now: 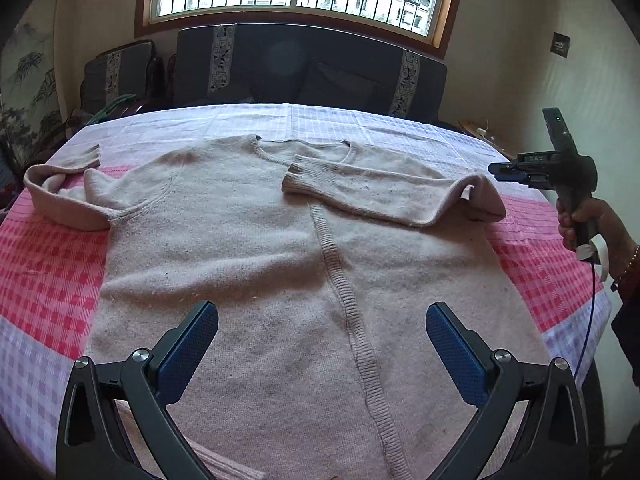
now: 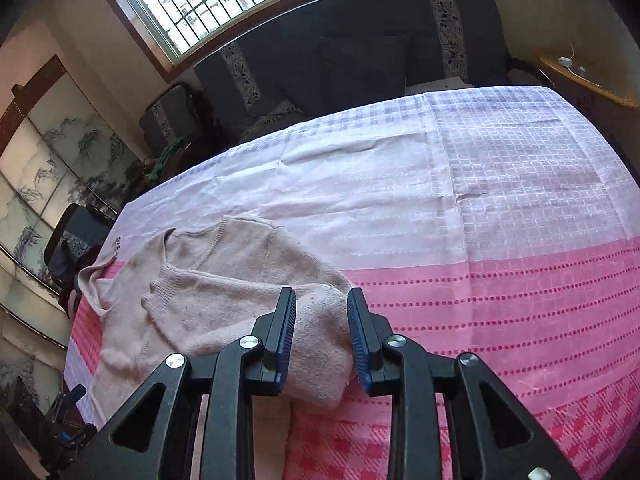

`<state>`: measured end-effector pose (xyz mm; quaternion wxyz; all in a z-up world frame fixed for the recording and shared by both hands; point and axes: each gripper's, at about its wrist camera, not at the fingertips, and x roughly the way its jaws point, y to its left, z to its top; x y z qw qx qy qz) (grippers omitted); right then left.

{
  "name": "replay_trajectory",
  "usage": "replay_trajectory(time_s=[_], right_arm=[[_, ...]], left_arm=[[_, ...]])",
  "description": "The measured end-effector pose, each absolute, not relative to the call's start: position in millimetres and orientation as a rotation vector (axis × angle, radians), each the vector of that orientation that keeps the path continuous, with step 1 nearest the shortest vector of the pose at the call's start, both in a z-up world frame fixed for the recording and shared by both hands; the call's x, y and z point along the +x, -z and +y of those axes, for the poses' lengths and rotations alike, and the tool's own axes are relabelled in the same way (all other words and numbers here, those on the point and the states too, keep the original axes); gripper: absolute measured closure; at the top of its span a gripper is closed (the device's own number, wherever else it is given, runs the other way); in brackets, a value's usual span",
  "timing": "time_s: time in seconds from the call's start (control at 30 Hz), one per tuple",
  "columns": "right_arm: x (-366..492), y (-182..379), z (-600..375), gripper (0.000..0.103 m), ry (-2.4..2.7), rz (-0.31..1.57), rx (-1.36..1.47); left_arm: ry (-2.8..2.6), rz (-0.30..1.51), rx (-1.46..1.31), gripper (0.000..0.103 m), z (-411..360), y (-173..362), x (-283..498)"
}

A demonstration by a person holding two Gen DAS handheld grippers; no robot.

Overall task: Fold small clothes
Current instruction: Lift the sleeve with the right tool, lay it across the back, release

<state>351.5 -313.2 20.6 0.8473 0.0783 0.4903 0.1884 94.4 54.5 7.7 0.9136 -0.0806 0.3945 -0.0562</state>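
A beige knit sweater (image 1: pixel 248 240) lies flat, neck toward the far side, on a bed cover (image 1: pixel 52 264) checked in pink and white. Its right sleeve (image 1: pixel 360 188) is folded inward across the chest, with the cuff near the neckline. The left sleeve (image 1: pixel 60 188) lies bunched at the left edge. My left gripper (image 1: pixel 322 320) hovers open over the sweater's lower body with nothing between its fingers. My right gripper (image 1: pixel 496 170) (image 2: pixel 322 312) is at the bend of the folded sleeve (image 2: pixel 320 360). Its jaws stand slightly apart, and the fabric lies under the gap without being pinched.
A hand (image 1: pixel 576 220) holds the right gripper's handle at the right edge, with a blue cable hanging from it. Dark sofa cushions (image 1: pixel 300 68) stand behind the bed under a barred window. A wooden side table (image 2: pixel 592 76) is at the far right. Bare cover (image 2: pixel 480 240) spreads right of the sweater.
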Motion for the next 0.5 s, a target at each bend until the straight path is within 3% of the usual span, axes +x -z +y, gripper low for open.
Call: replay_trajectory(time_s=[0.13, 0.2, 0.23, 0.3, 0.33, 0.37, 0.4, 0.43, 0.5], right_arm=[[376.5, 7.6, -309.2, 0.072, -0.526, 1.086, 0.241], [383.1, 12.9, -296.9, 0.049, -0.608, 1.108, 0.221], [385.3, 14.9, -288.7, 0.044, -0.644, 1.124, 0.194], [384.6, 16.3, -269.8, 0.043, -0.734, 1.161, 0.132], [379.4, 13.5, -260.5, 0.044, -0.759, 1.156, 0.072], [371.7, 9.4, -252.0, 0.054, -0.772, 1.138, -0.002], [364.3, 5.9, -246.8, 0.078, -0.779, 1.122, -0.064], [356.8, 3.1, -244.1, 0.09, -0.775, 1.111, -0.111], [338.9, -6.0, -244.4, 0.091, -0.767, 1.063, -0.171]], left_arm=[[0.138, 0.836, -0.184, 0.0, 53.5, -7.4, 108.0], [0.13, 0.851, -0.164, 0.0, 51.4, -4.4, 114.1], [0.125, 0.859, -0.154, 0.0, 49.9, -2.6, 117.0], [0.111, 0.876, -0.136, 0.0, 49.2, 1.7, 122.5], [0.107, 0.882, -0.134, 0.0, 49.3, 3.1, 124.7], [0.104, 0.885, -0.135, 0.0, 50.1, 4.0, 126.4], [0.099, 0.886, -0.138, 0.0, 51.6, 4.8, 128.3], [0.094, 0.888, -0.143, 0.0, 53.0, 5.0, 130.1], [0.085, 0.891, -0.155, 0.0, 56.4, 5.2, 134.4]])
